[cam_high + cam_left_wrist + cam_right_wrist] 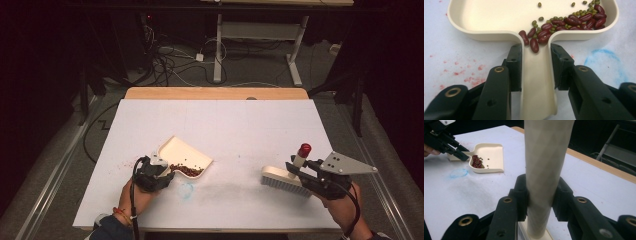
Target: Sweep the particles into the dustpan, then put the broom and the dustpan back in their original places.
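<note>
Dustpan: cream plastic dustpan (499, 17) lay on the white table (240, 130); its channel-shaped handle (537, 82) ran back between the jaws of the left gripper (536, 65); the pan mouth spread just beyond the jaw tips
Left gripper: both jaws pressed against the sides of the handle, closed on it; in the high view the gripper (152, 172) sat at the near left of the table with the person's left hand (137, 195) behind it
Beans: red kidney beans (574, 21) and small green mung beans (584, 11) were heaped in the pan ahead of the right-hand jaw; a few red ones (534, 45) had spilled into the handle channel just ahead of the jaw tips
Brush: cream brush handle (546, 170) stood upright between the jaws of the right gripper (540, 195); red cap (304, 148) topped it; white brush head (282, 181) rested on the table below the jaws
Right gripper: jaws shut tight on the brush handle, touching it on both sides
Table marks: pale blue ring (604, 65) beside the right-hand jaw of the left gripper; red specks (471, 75) beside its left-hand jaw
</note>
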Tool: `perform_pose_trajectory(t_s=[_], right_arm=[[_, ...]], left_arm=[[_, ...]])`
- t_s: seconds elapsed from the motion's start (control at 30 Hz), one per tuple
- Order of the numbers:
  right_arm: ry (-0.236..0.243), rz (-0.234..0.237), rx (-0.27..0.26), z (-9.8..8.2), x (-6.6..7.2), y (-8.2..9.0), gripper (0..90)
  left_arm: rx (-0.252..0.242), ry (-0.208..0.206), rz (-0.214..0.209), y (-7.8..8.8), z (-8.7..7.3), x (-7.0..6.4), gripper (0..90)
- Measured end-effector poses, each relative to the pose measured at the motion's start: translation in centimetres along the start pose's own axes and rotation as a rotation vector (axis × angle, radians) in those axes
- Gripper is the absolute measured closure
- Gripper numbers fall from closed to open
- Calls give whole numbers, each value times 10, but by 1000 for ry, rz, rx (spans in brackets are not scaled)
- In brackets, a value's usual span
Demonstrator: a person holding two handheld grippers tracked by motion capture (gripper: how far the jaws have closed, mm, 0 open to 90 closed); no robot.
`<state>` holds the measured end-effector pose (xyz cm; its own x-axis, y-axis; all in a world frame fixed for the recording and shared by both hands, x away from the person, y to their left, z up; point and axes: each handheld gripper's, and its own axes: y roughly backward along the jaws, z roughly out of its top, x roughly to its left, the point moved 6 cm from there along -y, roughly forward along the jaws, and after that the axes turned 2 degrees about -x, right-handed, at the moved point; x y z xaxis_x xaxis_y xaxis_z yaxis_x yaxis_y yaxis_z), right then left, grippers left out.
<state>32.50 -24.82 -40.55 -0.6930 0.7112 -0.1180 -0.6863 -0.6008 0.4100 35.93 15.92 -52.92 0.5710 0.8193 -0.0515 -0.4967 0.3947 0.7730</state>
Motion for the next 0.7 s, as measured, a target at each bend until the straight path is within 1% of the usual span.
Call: perform_pose_trajectory(t_s=[0.17, 0.33, 0.4, 0.47, 0.57, 0.63, 0.7], right_arm=[[-26, 6, 0, -3, -5, 1, 702], [-23, 5, -1, -5, -5, 4, 701], [-26, -8, 2, -4, -7, 4, 701], [-34, -12, 0, -4, -9, 3, 701], [-41, 1, -2, -4, -10, 3, 701], [-46, -1, 5, -4, -14, 3, 701], [-54, -2, 0, -2, -18, -2, 701]], left_arm=[[1, 0, -9, -1, -1, 2, 636], [1, 4, -5, -2, 0, 3, 636], [3, 6, -4, -3, 0, 4, 636], [0, 15, -1, -3, 2, 5, 636], [-11, 29, 18, -2, 4, 8, 636], [-12, 42, 21, -4, 4, 12, 636], [-12, 58, 37, -6, 4, 16, 636]])
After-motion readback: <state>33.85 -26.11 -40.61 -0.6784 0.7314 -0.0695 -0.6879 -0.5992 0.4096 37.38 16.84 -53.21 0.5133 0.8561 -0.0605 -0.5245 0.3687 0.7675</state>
